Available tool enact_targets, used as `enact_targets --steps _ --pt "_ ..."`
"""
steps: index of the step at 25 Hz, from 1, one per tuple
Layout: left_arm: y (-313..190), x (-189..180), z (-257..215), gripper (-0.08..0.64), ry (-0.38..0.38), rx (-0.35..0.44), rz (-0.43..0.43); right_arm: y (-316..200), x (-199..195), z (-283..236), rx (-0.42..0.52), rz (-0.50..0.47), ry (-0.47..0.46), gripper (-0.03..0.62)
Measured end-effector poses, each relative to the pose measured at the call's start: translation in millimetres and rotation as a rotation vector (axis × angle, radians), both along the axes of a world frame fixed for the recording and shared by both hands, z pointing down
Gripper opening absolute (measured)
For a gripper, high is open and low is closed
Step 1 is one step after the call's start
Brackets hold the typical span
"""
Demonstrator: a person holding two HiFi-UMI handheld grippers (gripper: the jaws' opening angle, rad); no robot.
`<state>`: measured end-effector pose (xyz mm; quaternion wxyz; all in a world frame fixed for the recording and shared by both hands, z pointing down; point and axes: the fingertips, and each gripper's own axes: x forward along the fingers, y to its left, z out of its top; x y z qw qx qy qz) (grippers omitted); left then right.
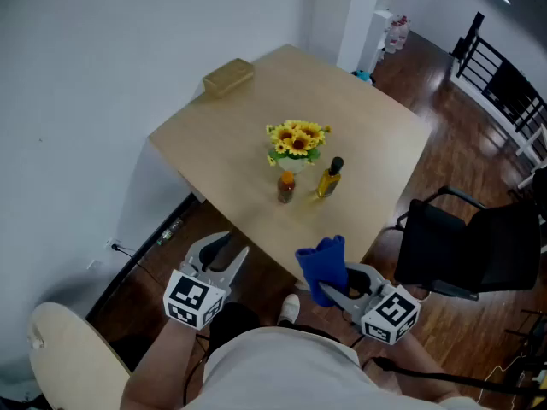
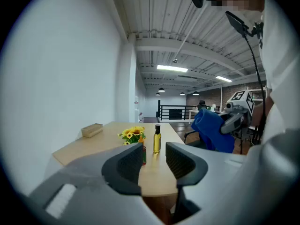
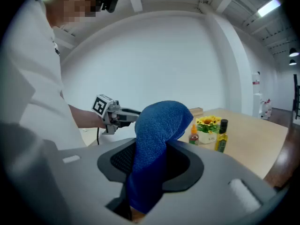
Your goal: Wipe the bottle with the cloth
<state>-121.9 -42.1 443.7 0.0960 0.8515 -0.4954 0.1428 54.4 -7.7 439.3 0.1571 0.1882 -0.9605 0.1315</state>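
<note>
A yellow oil bottle with a black cap stands on the wooden table, beside a small red sauce bottle and a pot of sunflowers. My right gripper is shut on a blue cloth, held short of the table's near edge; the cloth stands up between its jaws. My left gripper is open and holds nothing, also short of the table. Through its jaws the oil bottle shows ahead.
A tan box lies at the table's far left corner. A black chair stands to the right of the table. A round pale stool sits at lower left. A cable runs along the floor by the wall.
</note>
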Motion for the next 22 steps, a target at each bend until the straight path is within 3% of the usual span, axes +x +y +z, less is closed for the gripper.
enact_targets --steps 6,12,17,22 --pt "-110 15 39 0.173 -0.019 -0.048 0.073 -68 11 1 -0.003 0.124 0.009 0.156" --pt "-206 40 84 0.206 -0.077 -0.090 0.201 -86 18 -5 -0.043 0.333 0.018 0.156" --pt "-245 55 134 0.225 -0.123 -0.174 0.311 -90 13 1 -0.076 0.458 0.058 0.155" --pt "-250 69 141 0.160 -0.103 -0.148 0.428 -87 3 5 -0.089 0.547 0.079 0.156"
